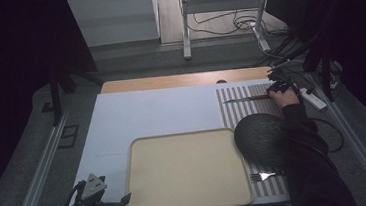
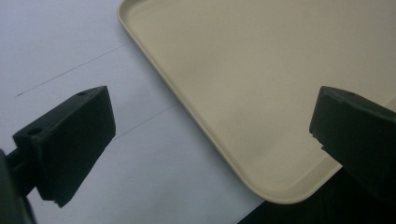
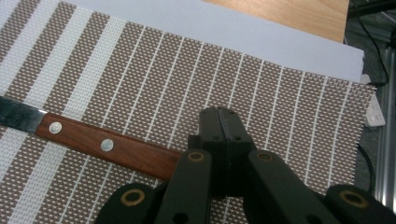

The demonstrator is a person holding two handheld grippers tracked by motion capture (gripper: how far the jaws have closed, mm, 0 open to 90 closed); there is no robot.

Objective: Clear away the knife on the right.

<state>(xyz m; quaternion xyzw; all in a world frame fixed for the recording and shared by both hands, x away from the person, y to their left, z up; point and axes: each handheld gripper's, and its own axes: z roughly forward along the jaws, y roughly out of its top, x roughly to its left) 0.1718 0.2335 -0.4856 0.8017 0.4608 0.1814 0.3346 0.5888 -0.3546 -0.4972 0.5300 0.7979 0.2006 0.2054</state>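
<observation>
Beige plastic makes the tray (image 1: 187, 172), which lies at the near middle of the table. At about 8 o'clock from it, the left gripper (image 1: 110, 203) is held just off the tray's near left corner. In the left gripper view its jaws stand wide apart with nothing between them; one is over the white sheet (image 2: 56, 51) and the other over the tray's corner (image 2: 261, 107).

At 3 o'clock from the tray, a fork (image 1: 264, 176) lies on the near end of the striped mat (image 1: 242, 110), its prongs toward the tray. A dark round shape sits above it and hides part of the mat; I cannot tell what it is.

Farther away, at about 1 o'clock from the tray, the knife (image 1: 245, 99) lies across the far end of the mat, with the blade pointing to 9 o'clock. The right gripper (image 1: 273, 91) is at the handle end. In the right gripper view its jaws are pressed together, just beside the end of the wooden handle (image 3: 112, 147). Whether they pinch the handle I cannot tell, because the gripper's own body covers that end.
</observation>
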